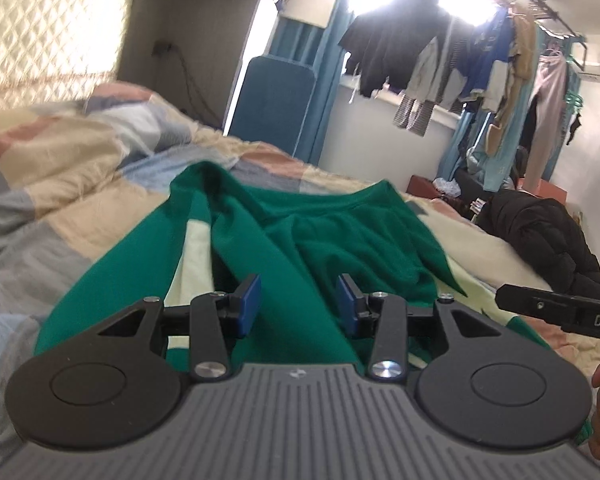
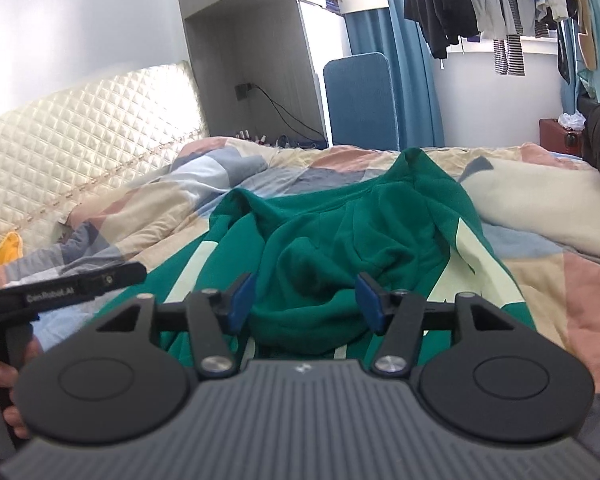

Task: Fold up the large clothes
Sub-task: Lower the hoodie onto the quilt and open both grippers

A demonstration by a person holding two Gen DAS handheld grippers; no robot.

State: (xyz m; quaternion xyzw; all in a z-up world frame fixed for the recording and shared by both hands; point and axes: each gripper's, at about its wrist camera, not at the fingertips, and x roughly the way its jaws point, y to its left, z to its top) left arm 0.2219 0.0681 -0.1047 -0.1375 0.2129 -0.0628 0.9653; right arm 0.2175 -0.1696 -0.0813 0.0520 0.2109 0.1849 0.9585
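The left claw [image 1: 299, 304] hangs low over a green sweatshirt [image 1: 324, 240], its blue-padded fingers [image 1: 249, 305] apart and gripping nothing. The right claw [image 2: 305, 302] is likewise spread wide and empty above the same sweatshirt [image 2: 320, 240]. The garment is soft fleece with pale cream panels, rumpled and bunched on the bed, lying on a patchwork quilt [image 1: 80, 184] of beige, pink, grey and blue.

Only the right wrist view shows the quilted cream headboard [image 2: 80, 128] at 10 o'clock sharply, a yellow cloth [image 2: 4, 248] at 9 o'clock, and the other tool's handle at the left edge. Only the left wrist view shows a black padded jacket [image 1: 540, 236] at 3 o'clock on the bed's edge.

Farther off hang blue curtains [image 2: 408, 60] and a rail of clothes [image 1: 460, 60] against a bright window.
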